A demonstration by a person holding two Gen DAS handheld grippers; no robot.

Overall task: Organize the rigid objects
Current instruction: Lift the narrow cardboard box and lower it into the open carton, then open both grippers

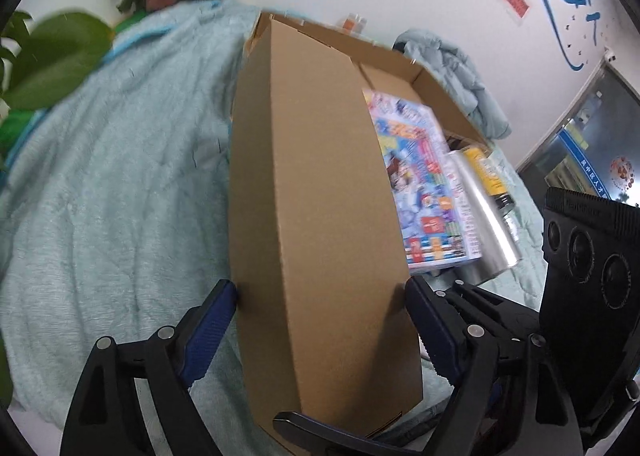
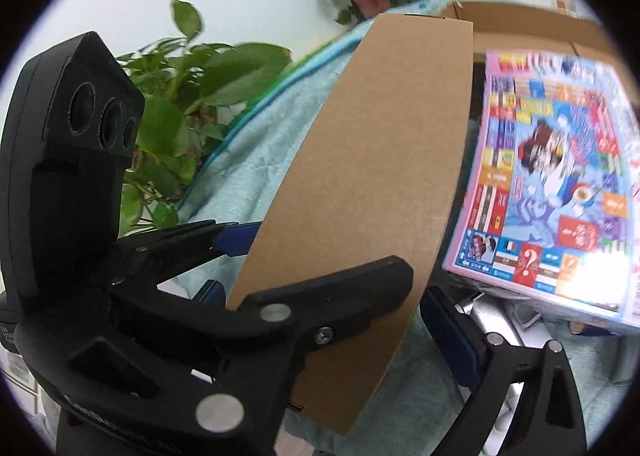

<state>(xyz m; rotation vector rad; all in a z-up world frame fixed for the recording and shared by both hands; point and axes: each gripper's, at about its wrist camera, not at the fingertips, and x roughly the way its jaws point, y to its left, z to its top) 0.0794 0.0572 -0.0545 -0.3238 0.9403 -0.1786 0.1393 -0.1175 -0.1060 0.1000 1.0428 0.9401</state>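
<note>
Left hand-held gripper [image 1: 320, 292] clamped on cardboard box flap [image 1: 316, 191], right hand-held gripper [image 2: 416, 288] apart alongside

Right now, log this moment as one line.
left gripper: pads against cardboard flap | right gripper: open astride flap | board game: in box | blanket: under box

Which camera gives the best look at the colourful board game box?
The right wrist view: the board game box fills its right side, with most of the printed lid facing the camera. In the left wrist view it is blurrier, foreshortened and partly hidden behind the cardboard flap.
</note>
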